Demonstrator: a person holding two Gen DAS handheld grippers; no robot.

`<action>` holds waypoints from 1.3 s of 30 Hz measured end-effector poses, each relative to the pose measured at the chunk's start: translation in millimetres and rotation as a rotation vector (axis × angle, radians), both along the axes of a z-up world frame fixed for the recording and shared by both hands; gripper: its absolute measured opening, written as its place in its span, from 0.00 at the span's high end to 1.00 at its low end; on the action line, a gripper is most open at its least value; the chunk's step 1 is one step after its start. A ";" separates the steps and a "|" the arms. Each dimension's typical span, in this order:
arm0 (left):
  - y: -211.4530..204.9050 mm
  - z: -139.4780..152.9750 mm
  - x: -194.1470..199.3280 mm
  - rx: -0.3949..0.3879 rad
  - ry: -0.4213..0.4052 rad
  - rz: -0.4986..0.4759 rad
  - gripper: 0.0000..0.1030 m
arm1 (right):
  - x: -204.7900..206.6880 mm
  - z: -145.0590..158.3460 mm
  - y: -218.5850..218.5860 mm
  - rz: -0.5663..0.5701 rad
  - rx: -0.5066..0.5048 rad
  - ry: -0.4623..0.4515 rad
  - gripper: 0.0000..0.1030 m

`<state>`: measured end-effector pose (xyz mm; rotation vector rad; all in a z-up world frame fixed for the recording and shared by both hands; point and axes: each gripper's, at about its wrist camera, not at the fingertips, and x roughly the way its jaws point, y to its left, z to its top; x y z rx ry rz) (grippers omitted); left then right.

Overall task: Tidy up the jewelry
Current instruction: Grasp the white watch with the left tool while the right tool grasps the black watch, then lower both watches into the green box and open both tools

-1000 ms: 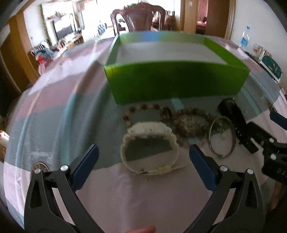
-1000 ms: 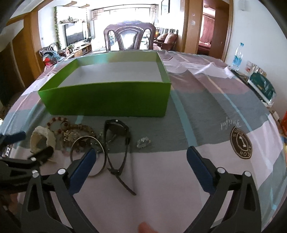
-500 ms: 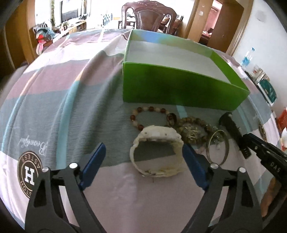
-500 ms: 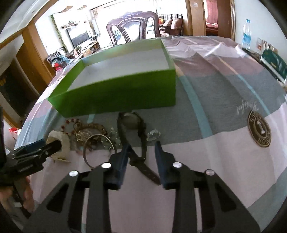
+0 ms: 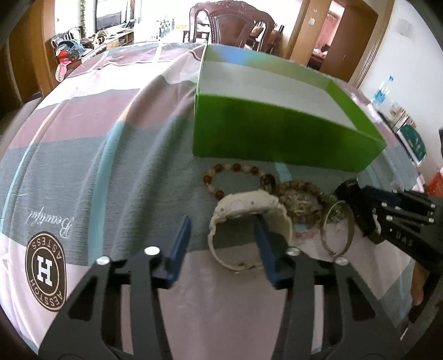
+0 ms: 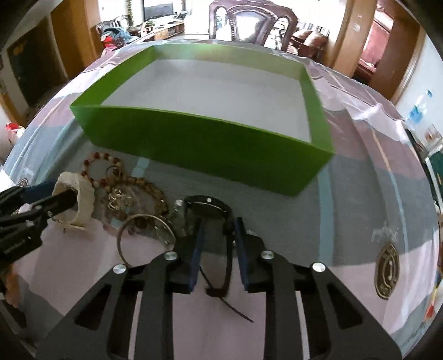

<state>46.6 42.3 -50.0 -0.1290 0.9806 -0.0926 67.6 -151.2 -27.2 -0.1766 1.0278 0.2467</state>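
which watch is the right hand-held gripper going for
The black watch: its strap runs between the closing jaws of the right hand-held gripper. The white watch lies far left, at the other gripper.

A striped cloth (image 5: 91, 133) in bands of mauve, grey-green, pale blue and white covers the bench, printed with a round brown emblem (image 5: 45, 267) and a line of script. Behind the bench stands a dark carved wooden chair (image 6: 249, 23). Bright daylight floods in from the windows (image 5: 171, 16) at the far end of the room. To the left a low wooden cabinet (image 5: 116, 41) carries a dark television (image 5: 112, 13), with a heap of coloured clothes (image 5: 67, 49) nearby. On the right, wood-framed doorways (image 6: 387, 41) open in a white wall (image 5: 409, 36), and a clear water bottle (image 5: 383, 88) stands near it.
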 end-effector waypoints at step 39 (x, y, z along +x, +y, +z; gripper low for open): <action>3.2 81.8 -4.9 -0.011 -0.151 -0.050 0.90 | -16.6 66.0 -15.4 0.017 0.105 -0.158 0.94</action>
